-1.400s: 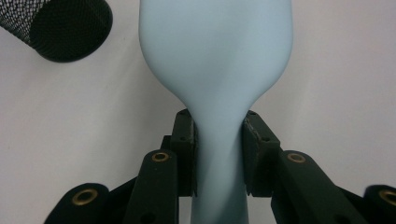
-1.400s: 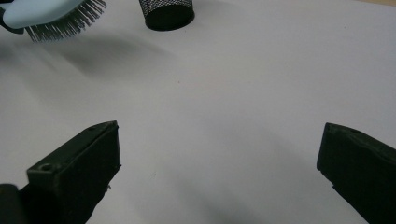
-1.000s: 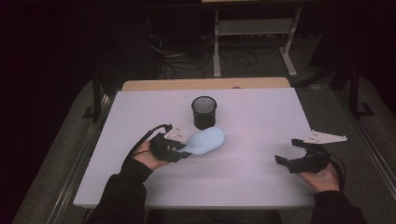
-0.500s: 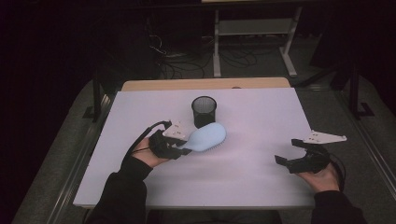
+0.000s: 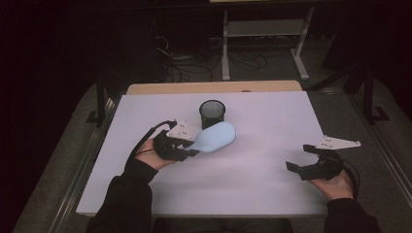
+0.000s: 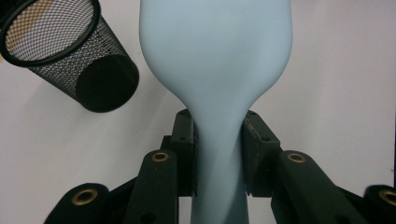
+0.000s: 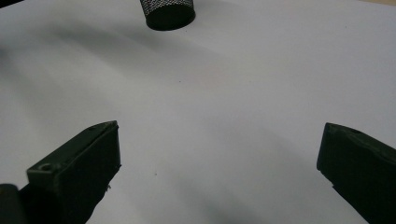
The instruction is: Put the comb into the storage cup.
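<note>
Left claw point(image 5: 190, 147) is clamping the pale blue brush point(image 5: 215, 137) by its handle, holding it beside the mesh cup point(image 5: 212, 113); dropping it in is still to come, right claw point(image 5: 304, 158) gaping, idling.

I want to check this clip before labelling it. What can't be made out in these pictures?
- Light blue brush: its bristle side faces away in the left gripper view; top edge crops its head.
- Mesh cup: upper part cropped in the right gripper view.
- Inside of the cup: too dark in the high view.

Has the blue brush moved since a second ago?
Yes. The blue brush, clamped in the left tool, has edged up toward the mesh cup; its head now overlaps the cup's base.
</note>
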Action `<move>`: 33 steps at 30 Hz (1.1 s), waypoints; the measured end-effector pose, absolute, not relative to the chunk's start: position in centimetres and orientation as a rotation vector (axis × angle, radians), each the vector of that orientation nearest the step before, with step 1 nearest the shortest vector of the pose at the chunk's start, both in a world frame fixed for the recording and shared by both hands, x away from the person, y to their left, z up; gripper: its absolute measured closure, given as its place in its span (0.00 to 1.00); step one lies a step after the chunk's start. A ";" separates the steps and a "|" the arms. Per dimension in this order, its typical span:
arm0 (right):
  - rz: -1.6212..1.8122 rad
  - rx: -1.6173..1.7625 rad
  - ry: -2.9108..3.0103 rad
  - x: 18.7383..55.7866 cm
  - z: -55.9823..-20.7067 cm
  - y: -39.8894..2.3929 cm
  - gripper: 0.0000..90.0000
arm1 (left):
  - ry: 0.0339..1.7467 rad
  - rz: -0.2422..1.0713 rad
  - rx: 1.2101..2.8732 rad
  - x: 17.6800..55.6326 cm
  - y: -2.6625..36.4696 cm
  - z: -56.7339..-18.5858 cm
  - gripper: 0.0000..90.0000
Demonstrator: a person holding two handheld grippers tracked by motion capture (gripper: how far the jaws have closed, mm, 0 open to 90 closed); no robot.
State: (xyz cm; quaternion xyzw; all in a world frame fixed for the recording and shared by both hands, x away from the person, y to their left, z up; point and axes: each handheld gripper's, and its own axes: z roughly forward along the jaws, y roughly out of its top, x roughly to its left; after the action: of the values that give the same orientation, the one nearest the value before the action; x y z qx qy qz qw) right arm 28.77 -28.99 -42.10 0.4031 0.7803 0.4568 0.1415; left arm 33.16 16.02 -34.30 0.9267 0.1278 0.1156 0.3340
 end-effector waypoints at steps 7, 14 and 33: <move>1.318 1.163 2.253 28.8 -42.1 -29.0 0.00 | 0.332 0.319 2.398 33.2 16.1 -33.5 0.78; 1.326 1.158 2.250 28.7 -41.9 -28.9 0.00 | 0.331 0.328 2.381 33.2 16.0 -33.0 0.78; 1.395 1.109 2.238 28.6 -39.7 -28.1 0.00 | 0.303 0.359 2.356 33.5 15.1 -31.9 0.78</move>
State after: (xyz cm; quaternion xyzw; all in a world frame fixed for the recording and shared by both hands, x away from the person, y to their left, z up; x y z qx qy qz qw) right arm 28.63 -28.15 -39.68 0.3837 0.7746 0.4829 0.1401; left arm 33.47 15.11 -31.91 0.9144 0.1174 0.1395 0.3613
